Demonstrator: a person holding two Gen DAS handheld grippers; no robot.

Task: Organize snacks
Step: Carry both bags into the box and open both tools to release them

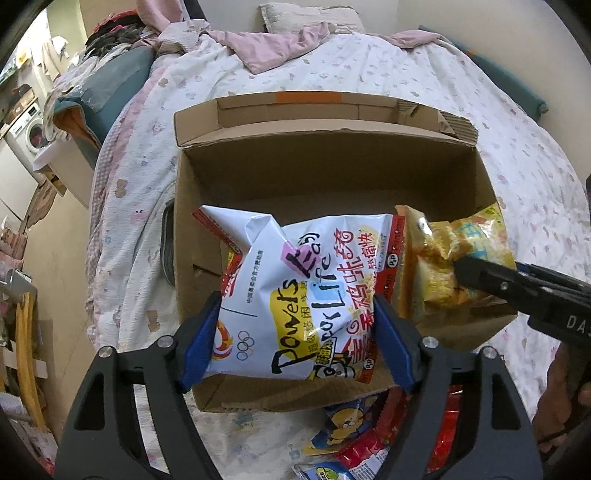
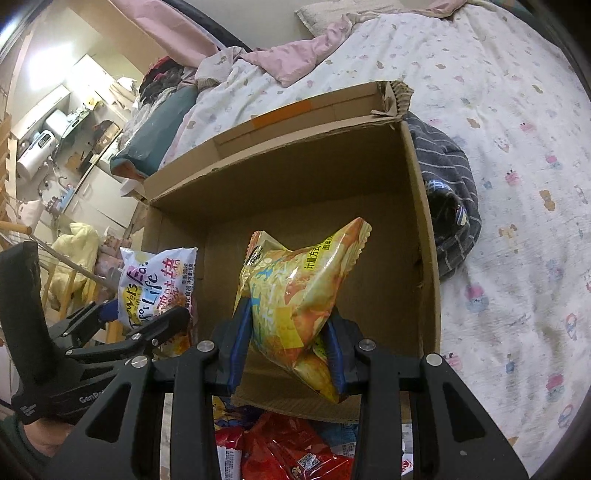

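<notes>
An open cardboard box (image 1: 332, 177) sits on a bed (image 1: 461, 110) covered with a white sheet printed with small cartoon figures. Both claws reach over the near edge of the box.

The left claw (image 1: 295, 328) has its blue pads on either side of a white snack bag (image 1: 295, 280) printed with "Power for Life" and Chinese characters. The pads lie against the bag's sides, though whether they press on it or merely flank it cannot be told. The bag hangs over the near left part of the box.

The right claw (image 2: 286, 347) is clamped narrow on a yellow chip bag (image 2: 295, 291), pinching its lower part so the bag stands up above the box interior, right of the white bag.

More snack packets, red (image 2: 291, 450) and blue-and-yellow (image 1: 343, 424), lie on the bed just in front of the box. A dark striped cloth (image 2: 447, 177) is bunched against the box's right wall. A pink blanket (image 1: 280, 48) and a pillow (image 1: 306, 16) lie at the far end of the bed.
</notes>
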